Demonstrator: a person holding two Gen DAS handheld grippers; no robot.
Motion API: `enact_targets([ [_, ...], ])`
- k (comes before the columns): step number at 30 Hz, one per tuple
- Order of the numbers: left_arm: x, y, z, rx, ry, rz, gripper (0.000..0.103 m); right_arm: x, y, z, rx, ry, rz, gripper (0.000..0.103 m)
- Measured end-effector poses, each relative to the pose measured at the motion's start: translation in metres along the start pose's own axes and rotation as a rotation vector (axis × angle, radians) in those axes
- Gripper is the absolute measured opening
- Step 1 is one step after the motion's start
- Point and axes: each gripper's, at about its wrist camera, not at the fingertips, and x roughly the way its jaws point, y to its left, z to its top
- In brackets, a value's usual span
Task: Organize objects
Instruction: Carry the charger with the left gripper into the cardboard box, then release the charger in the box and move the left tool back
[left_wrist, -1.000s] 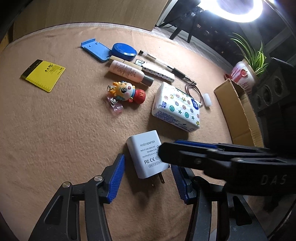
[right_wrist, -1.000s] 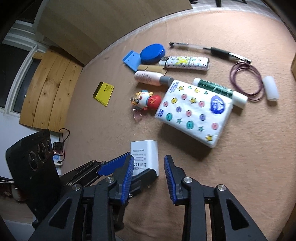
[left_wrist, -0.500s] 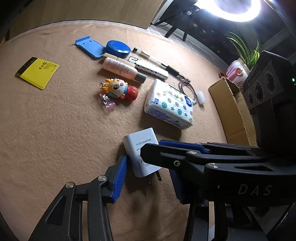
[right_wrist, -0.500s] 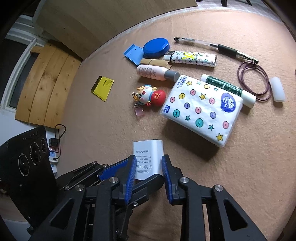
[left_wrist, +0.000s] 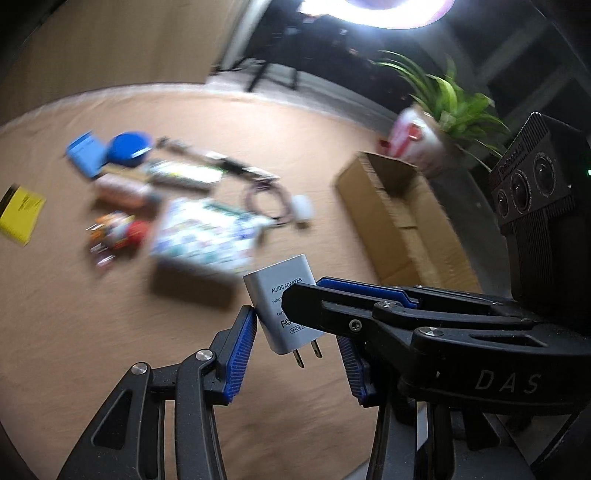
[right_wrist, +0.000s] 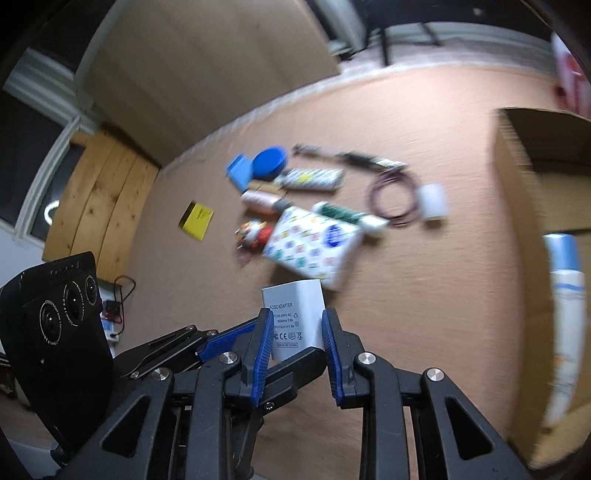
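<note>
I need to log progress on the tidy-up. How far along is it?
Early. Done: one white bottle lies in the cardboard box. In hand: the right tool grips the white charger, lifted off the table. Left: tissue pack, pen, cable and the rest remain out.

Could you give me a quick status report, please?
Right gripper shut on adapter. Left gripper also shut on adapter. Cardboard box ahead, path unobstructed.

A room at home, set up for recording: a desk (left_wrist: 74, 332) under a tan felt cloth, a potted plant (left_wrist: 439, 110), a ring light (left_wrist: 376, 11) overhead, wooden panelling (right_wrist: 99, 199) by a window, a cardboard box (left_wrist: 402, 221).
</note>
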Motion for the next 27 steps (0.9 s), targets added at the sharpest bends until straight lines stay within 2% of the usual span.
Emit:
enact_targets([
  [8,0.03,-0.098,0.011,0.135,0.015,-0.077,0.047,-0.077,-0.064,-0.012,0.068,-0.113,-0.069,0.025],
  [14,0.058,-0.155,0.009,0.205,0.048,-0.112,0.047,-0.112,-0.109,-0.024,0.119,-0.149,-0.115,0.025],
  [24,0.095,-0.193,0.006,0.254,0.092,-0.107,0.048,-0.125,-0.153,-0.034,0.158,-0.157,-0.156,0.025],
  [25,0.097,-0.193,0.006,0.249,0.094,-0.096,0.054,-0.124,-0.155,-0.034,0.154,-0.158,-0.159,0.025],
  [26,0.098,-0.191,0.007,0.241,0.095,-0.079,0.064,-0.125,-0.156,-0.034,0.152,-0.163,-0.164,0.026],
  [27,0.098,-0.19,0.007,0.237,0.094,-0.072,0.07,-0.127,-0.157,-0.033,0.15,-0.175,-0.181,0.036],
])
